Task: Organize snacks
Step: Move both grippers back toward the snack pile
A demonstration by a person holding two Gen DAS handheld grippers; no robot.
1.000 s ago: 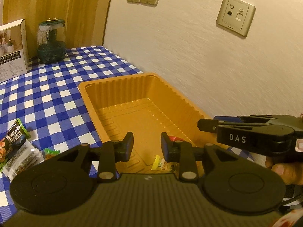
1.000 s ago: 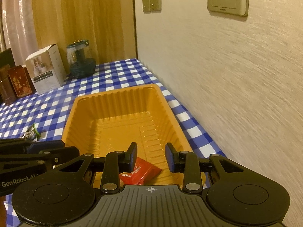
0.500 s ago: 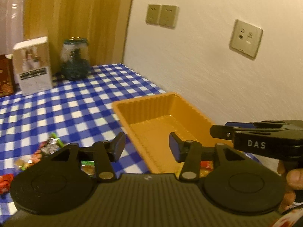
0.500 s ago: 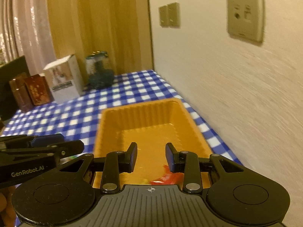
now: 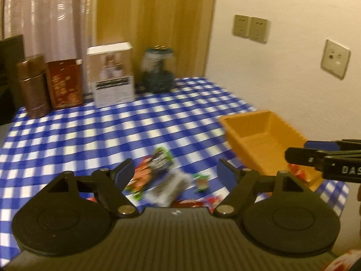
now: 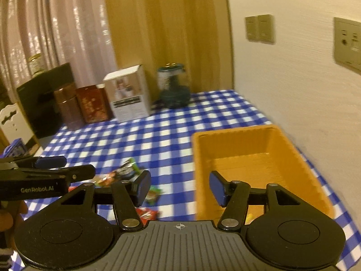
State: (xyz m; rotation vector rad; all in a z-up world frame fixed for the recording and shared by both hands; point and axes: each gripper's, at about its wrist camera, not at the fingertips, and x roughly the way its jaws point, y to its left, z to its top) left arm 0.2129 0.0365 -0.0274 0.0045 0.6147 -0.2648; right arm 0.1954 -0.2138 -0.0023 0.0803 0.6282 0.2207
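An orange tray (image 5: 259, 135) (image 6: 225, 135) stands by the wall on the blue checked cloth, with a red packet (image 5: 297, 171) at its near end. Left of it lies a loose pile of snacks: a dark-and-orange packet (image 5: 155, 169) (image 6: 121, 172), a clear packet (image 5: 169, 187), a small green one (image 5: 202, 181) (image 6: 153, 194) and red ones (image 5: 194, 202) (image 6: 146, 214). My left gripper (image 5: 174, 171) hangs over this pile, its jaws opening with nothing pressed between them. My right gripper (image 6: 180, 186) is above the tray's left rim, jaws opening and empty.
At the back of the table stand a brown tin (image 5: 33, 85), a red-brown box (image 5: 65, 83), a white box (image 5: 112, 74) and a glass jar (image 5: 159, 70). The wall with sockets (image 6: 259, 28) runs along the right. A dark cabinet (image 6: 42, 97) sits at the left.
Both grippers pulled back from over the tray and swung left toward the snack pile. Their jaws went from nearly shut to wide apart. Packets stay in the tray.
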